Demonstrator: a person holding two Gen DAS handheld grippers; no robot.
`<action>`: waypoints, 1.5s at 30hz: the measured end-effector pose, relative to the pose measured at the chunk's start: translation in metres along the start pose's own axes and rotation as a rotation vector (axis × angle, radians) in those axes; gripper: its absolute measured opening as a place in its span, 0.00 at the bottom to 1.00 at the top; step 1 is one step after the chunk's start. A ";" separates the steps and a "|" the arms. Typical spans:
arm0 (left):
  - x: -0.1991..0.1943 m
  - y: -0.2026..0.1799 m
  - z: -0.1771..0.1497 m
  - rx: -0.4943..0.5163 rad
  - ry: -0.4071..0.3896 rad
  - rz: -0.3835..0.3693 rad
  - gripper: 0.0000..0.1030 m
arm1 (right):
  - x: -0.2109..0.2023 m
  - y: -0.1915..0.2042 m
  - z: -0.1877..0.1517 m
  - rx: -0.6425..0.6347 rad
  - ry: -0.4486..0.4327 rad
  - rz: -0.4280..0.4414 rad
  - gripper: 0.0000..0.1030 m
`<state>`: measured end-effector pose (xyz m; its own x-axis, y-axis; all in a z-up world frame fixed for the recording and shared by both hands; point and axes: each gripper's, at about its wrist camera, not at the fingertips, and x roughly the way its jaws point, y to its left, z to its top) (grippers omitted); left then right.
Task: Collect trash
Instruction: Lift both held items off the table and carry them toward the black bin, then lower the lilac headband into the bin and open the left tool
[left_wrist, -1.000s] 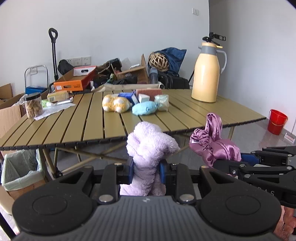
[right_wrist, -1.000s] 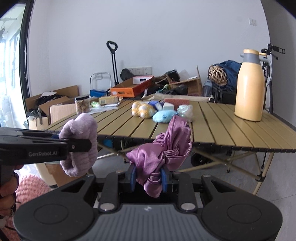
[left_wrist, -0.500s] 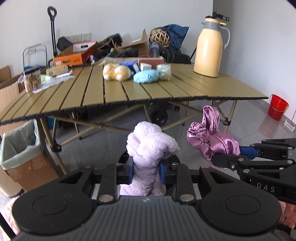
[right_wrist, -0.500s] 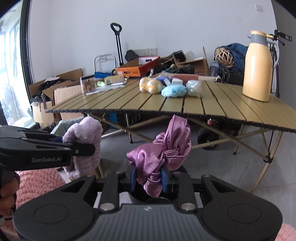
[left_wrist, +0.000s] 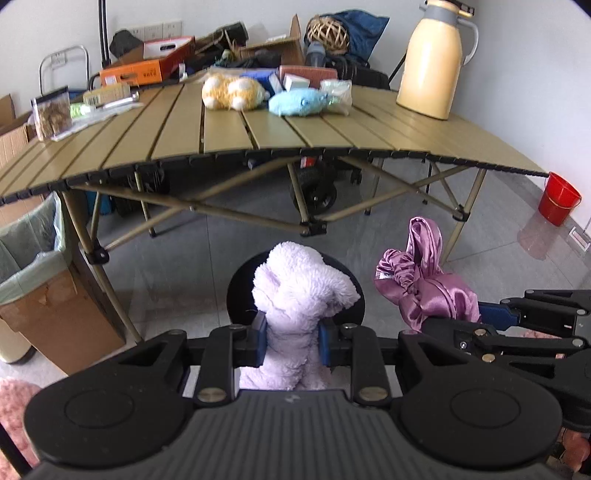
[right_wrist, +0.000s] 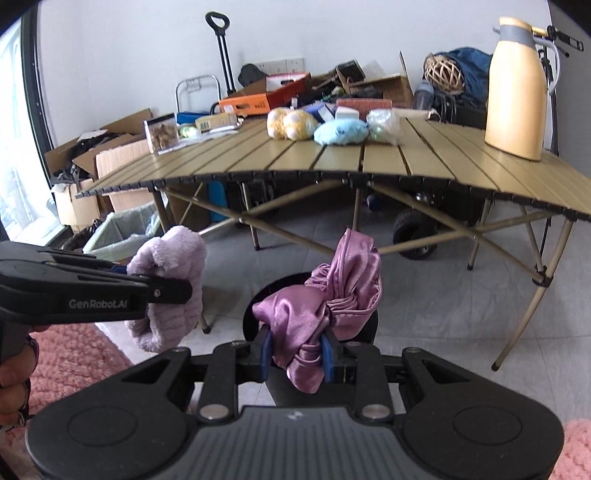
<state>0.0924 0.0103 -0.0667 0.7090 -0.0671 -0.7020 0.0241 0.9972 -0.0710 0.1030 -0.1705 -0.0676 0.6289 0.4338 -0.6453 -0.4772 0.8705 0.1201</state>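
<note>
My left gripper (left_wrist: 291, 338) is shut on a fluffy lilac cloth (left_wrist: 301, 291), which stands up between its blue pads over a black round stool (left_wrist: 240, 291). The right gripper (right_wrist: 297, 350) is shut on a shiny purple satin cloth (right_wrist: 325, 295) above the same black stool (right_wrist: 280, 288). In the right wrist view the left gripper (right_wrist: 162, 291) reaches in from the left with the lilac cloth (right_wrist: 166, 288) hanging from it. In the left wrist view the right gripper (left_wrist: 480, 314) sits at the right with the satin cloth (left_wrist: 421, 284).
A slatted folding table (left_wrist: 258, 136) stands ahead with a yellow plush (left_wrist: 231, 92), a blue plush (left_wrist: 295, 103), a cream thermos (left_wrist: 430, 62) and a jar (left_wrist: 51, 114). A bag-lined cardboard bin (left_wrist: 33, 266) is left of the table. A red bucket (left_wrist: 557, 197) is at the right. Pink rug (right_wrist: 66, 358) underfoot.
Both grippers have sunk and tipped downward with their cloths held. The table top has risen in both views, and the black stool and grey floor have come into sight beneath them.
</note>
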 end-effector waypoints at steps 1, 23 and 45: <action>0.004 0.001 0.000 -0.004 0.010 -0.001 0.26 | 0.003 -0.001 -0.001 0.004 0.008 -0.002 0.25; 0.085 0.001 0.020 -0.083 0.176 -0.016 0.26 | 0.062 -0.036 0.005 0.088 0.110 -0.051 0.25; 0.170 -0.007 0.047 -0.136 0.264 -0.020 0.26 | 0.106 -0.087 0.021 0.169 0.117 -0.123 0.25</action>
<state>0.2458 -0.0069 -0.1520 0.5014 -0.1103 -0.8582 -0.0712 0.9832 -0.1680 0.2246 -0.1956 -0.1307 0.5958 0.3007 -0.7447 -0.2858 0.9459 0.1533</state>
